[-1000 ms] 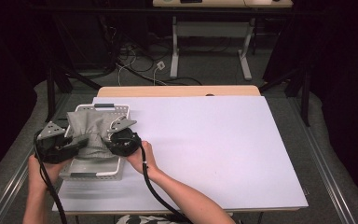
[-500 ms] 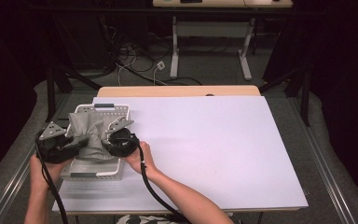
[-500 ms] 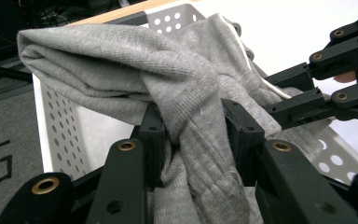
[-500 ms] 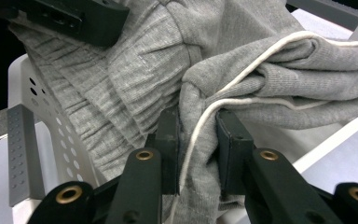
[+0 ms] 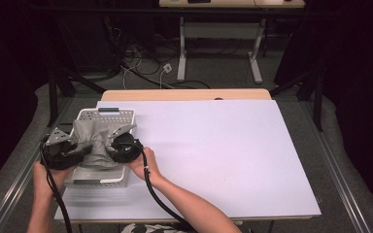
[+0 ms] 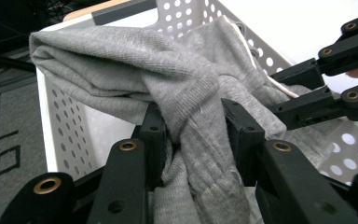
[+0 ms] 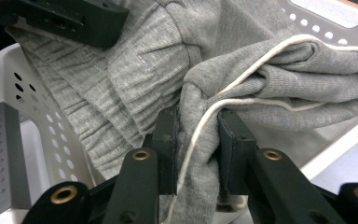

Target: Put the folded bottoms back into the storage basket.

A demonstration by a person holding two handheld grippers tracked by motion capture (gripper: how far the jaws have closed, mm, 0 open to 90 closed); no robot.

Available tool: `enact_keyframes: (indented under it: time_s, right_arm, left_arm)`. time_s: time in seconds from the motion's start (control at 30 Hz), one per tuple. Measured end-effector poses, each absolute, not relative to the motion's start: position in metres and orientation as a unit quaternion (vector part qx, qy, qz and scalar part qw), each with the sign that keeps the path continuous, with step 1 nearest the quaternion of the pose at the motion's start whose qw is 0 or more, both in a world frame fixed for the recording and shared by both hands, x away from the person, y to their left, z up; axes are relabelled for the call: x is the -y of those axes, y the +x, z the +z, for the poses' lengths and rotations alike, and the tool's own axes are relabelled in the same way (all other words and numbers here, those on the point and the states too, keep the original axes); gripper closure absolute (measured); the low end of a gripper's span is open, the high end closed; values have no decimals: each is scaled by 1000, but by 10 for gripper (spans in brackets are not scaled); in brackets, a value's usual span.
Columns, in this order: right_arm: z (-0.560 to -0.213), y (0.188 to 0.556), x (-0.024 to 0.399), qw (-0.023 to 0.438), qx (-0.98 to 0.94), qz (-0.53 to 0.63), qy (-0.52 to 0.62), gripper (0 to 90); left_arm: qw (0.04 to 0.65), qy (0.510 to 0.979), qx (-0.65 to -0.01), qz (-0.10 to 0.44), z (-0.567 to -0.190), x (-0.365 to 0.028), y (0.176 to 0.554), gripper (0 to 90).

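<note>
Cloth [image 6: 168, 84] of grey knit is clamped in both the left claw [image 6: 193, 135] and the right claw [image 7: 198, 140], above the white basket [image 5: 126, 116] on the tabletop [image 5: 223, 145].

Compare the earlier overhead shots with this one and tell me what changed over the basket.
Very little. The right claw has just been opening slightly, with the grey garment bunched between its jaws. The left claw stays clamped on the same garment. Both hands hold their places over the white basket, which has not shifted on the table.
</note>
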State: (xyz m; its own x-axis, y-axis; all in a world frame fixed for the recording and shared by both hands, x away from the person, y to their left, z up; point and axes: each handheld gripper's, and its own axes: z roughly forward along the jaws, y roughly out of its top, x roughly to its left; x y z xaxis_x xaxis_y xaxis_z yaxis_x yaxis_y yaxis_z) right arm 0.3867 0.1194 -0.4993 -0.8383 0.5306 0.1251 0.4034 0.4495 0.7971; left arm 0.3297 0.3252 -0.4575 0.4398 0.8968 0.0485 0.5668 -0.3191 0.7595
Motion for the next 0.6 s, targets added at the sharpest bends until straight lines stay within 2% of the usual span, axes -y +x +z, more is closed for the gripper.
enact_keyframes:
  time_s: [0.4, 0.6]
  right_arm:
    - [-502, 391, -120, 68, -851, 438, 280, 666]
    - [-502, 391, -119, 64, -853, 437, 278, 612]
  left_arm:
    - [330, 777, -477, 244, -462, -323, 332, 648]
    - [320, 780, -480, 243, -468, -323, 335, 648]
